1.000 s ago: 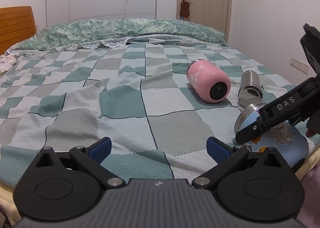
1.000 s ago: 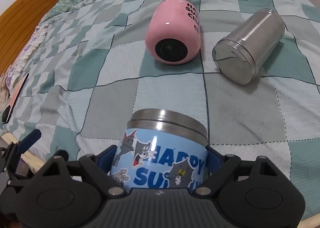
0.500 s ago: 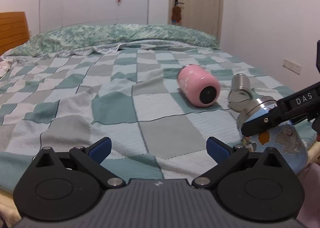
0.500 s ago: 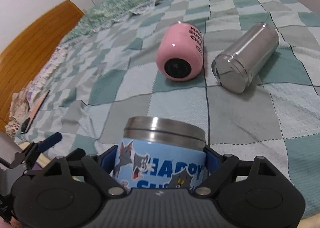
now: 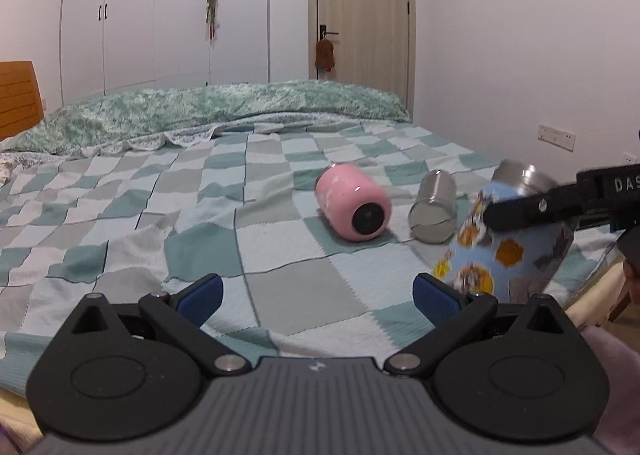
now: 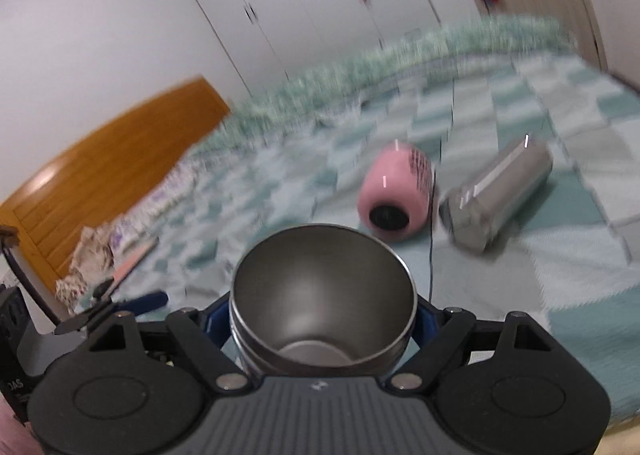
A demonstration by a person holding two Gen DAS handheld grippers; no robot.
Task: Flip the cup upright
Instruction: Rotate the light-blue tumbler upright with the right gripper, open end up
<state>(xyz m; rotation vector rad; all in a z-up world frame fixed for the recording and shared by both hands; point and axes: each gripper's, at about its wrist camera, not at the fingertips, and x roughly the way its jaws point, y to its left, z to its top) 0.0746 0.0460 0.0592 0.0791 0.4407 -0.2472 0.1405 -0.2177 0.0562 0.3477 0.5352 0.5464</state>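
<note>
The right gripper (image 6: 323,319) is seen clamped on the blue cartoon-printed cup (image 6: 322,297), its blue pads pressed against both sides of the steel rim. The cup is held tilted, mouth toward the camera, so that the bare steel interior is looked into (the print is hidden in this view). From the left wrist camera the same cup (image 5: 505,251) is shown leaning, steel mouth up and to the right, with a black finger (image 5: 532,209) of the right gripper laid across its upper body; whether its base touches the checked bedspread (image 5: 280,291) cannot be told. The left gripper (image 5: 318,291) is held wide apart with nothing between its pads, low above the bedspread. Farther out, a pink cup (image 5: 353,208) is seen lying on its side, and just beside it a steel cup (image 5: 434,205), also on its side.
</note>
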